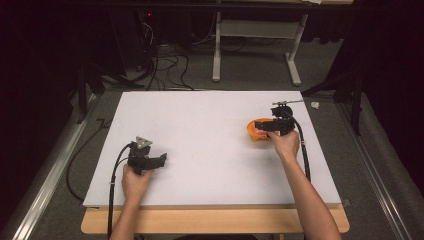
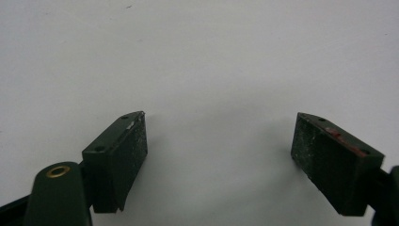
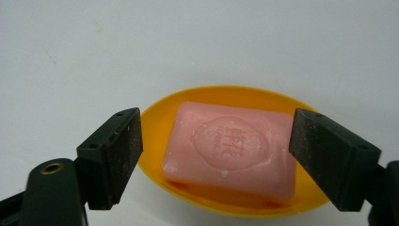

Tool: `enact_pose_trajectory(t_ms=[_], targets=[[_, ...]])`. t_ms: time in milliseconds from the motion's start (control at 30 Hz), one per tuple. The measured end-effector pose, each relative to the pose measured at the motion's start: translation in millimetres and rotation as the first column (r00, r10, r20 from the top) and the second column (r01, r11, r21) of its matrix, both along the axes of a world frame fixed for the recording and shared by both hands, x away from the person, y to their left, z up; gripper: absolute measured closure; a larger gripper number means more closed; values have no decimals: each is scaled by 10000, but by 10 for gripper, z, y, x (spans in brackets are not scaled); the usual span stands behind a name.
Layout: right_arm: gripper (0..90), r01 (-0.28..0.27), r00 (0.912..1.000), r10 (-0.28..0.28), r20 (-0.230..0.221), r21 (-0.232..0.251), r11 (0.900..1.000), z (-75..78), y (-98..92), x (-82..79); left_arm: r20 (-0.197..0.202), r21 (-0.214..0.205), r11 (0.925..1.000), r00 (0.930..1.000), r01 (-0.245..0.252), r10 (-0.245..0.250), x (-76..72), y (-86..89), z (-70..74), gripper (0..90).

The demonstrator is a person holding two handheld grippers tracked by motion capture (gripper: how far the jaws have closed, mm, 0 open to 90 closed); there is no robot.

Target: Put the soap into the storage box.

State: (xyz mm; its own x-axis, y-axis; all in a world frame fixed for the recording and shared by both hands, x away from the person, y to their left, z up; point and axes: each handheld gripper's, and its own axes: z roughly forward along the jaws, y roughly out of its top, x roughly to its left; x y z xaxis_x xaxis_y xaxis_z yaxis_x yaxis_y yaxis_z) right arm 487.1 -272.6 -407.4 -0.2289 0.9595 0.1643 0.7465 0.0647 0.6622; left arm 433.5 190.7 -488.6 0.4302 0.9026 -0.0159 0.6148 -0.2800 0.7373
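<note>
Right gripper (image 3: 214, 155) hovering over pink soap (image 3: 233, 148) in orange dish (image 3: 160, 117), jaws wide apart. Left gripper (image 2: 219, 153) sitting over bare white table (image 1: 210, 130), jaws wide apart.

two black handheld grippers, bare forearms
left gripper (image 1: 161, 159) carries a grey three-cornered plate; right gripper (image 1: 258, 126) matches; both trail black cables, with brass-ringed holes and screwed jaw pads (image 2: 134, 141).

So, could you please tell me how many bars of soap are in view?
1: a pink soap bar lies in the yellow dish on the table's right side, between the open right gripper jaws.
</note>
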Motion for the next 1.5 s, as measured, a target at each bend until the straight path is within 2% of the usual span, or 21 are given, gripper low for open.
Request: enact_pose_trajectory(t_ms=[67, 100, 233, 300, 333, 400, 600, 1200, 1500], targets=[[192, -53, 9999, 53, 109, -30, 10000, 25, -23, -34, 0, 0, 10000, 10000, 0, 0, 0, 0, 0, 194], [201, -71, 9994, 71, 351, -10, 10000, 65, -47, -79, -2, -2, 10000, 10000, -1, 1, 0, 0, 0, 194], [207, -165, 9974, 150, 711, 201, 9997, 130, -106, -180, -2, -2, 10000, 10000, -2, 2, 0, 0, 0, 194], [208, -197, 9967, 180, 788, 198, 9996, 137, -117, -198, -2, -3, 10000, 10000, -3, 3, 0, 0, 0, 194], [211, -223, 9953, 194, 943, 298, 9993, 156, -150, -264, -2, 0, 10000, 10000, -2, 2, 0, 0, 0, 194], [211, -258, 9953, 228, 945, 303, 9992, 163, -160, -283, -3, -4, 10000, 10000, -3, 3, 0, 0, 0, 194], [227, -307, 9884, 258, 1497, 303, 9991, 217, -249, -480, -3, -3, 10000, 10000, -2, 2, 0, 0, 0, 194], [241, -246, 9782, 165, 2072, 364, 9990, 217, -487, -848, -3, -1, 10000, 10000, -1, 1, 0, 0, 0, 194], [243, -199, 9758, 77, 2184, 536, 9984, 91, -551, -986, -3, 0, 10000, 10000, -1, 1, 0, 0, 0, 194]])
